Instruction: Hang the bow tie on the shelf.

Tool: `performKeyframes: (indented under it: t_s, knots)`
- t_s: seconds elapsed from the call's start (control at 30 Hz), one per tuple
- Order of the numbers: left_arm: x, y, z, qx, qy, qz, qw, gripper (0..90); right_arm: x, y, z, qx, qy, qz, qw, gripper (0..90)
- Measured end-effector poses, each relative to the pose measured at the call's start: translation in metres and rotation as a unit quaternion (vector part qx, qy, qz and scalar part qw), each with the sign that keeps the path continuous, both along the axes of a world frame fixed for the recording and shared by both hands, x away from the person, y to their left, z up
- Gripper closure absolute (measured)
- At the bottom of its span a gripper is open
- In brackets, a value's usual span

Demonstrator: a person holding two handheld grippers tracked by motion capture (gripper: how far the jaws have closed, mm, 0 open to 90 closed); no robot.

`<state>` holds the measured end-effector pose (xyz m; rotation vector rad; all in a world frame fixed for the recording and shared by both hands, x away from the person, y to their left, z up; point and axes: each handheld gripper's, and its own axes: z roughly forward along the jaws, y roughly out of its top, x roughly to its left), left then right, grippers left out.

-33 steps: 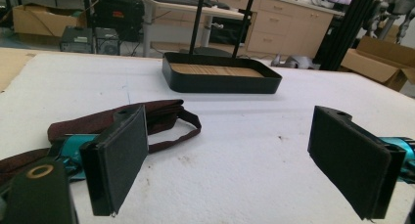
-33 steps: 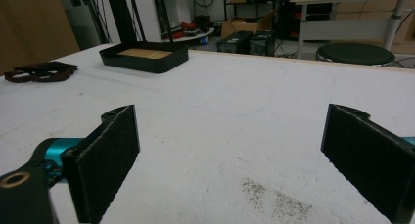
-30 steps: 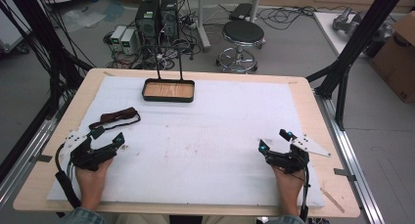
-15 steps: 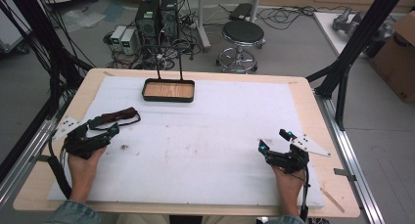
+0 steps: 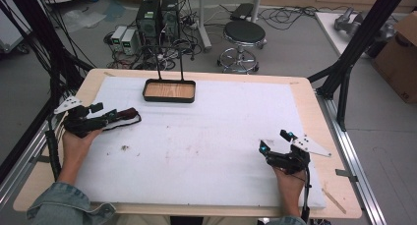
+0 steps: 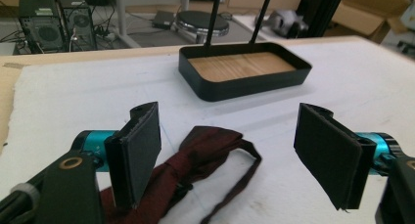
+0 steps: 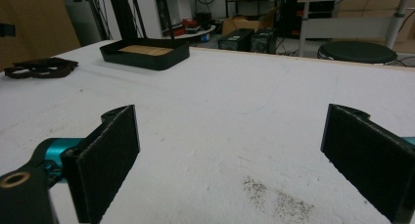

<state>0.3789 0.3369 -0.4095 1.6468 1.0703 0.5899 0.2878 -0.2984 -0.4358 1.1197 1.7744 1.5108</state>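
My left gripper (image 5: 109, 116) sits at the left edge of the white mat (image 5: 221, 136), its jaws wide apart but just now closing in on the dark red bow tie (image 6: 195, 155), which lies flat on the mat between them (the pads are not pressing on it). The black tray (image 5: 168, 91) stands beyond, near the far edge. My right gripper (image 5: 275, 141) rests on the mat at the near right, jaws wide and holding nothing.
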Motion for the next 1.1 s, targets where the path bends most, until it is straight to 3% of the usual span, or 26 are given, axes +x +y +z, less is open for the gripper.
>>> performKeyframes:
  t_s: [0.03,0.1,0.2,0.23,0.33,0.53,0.6,0.77,0.83,1.1]
  knots:
    - [0.0,0.0,0.0,0.0,0.0,0.0,1.0,26.5,0.0,0.0,0.0,0.0,0.0,0.0,1.0,6.3]
    - [0.013,-0.001,-0.004,0.025,0.021,-0.002,0.9995,27.1,0.0,0.0,0.0,0.001,0.002,0.001,1.0,6.3]
    - [0.023,0.001,-0.009,0.037,0.047,0.007,0.9982,27.0,0.0,0.0,0.0,0.002,0.002,0.003,1.0,6.3]
    - [0.023,0.001,-0.009,0.037,0.047,0.007,0.9982,27.1,0.0,0.0,0.0,0.002,0.002,0.003,1.0,6.3]
    - [0.034,0.003,-0.013,0.065,0.068,0.007,0.9956,28.1,0.0,0.0,0.0,0.002,0.003,0.003,1.0,6.3]
    - [0.043,0.001,-0.02,0.099,0.087,-0.016,0.9911,32.5,0.001,-0.001,0.0,0.002,0.001,0.002,1.0,6.3]
    - [0.046,0.0,-0.023,0.121,0.098,-0.019,0.9876,32.2,0.0,0.0,0.0,0.003,0.004,0.002,1.0,6.3]
    - [0.049,0.001,-0.028,0.148,0.105,-0.019,0.9832,31.8,0.0,-0.001,0.0,0.003,0.003,0.002,1.0,6.3]
    - [0.05,0.001,-0.029,0.15,0.107,-0.023,0.9825,32.2,0.0,-0.001,0.0,0.004,0.005,0.002,1.0,6.3]
    - [0.052,-0.001,-0.032,0.175,0.111,-0.035,0.9778,46.0,0.0,-0.001,0.0,0.005,0.006,0.0,1.0,6.3]
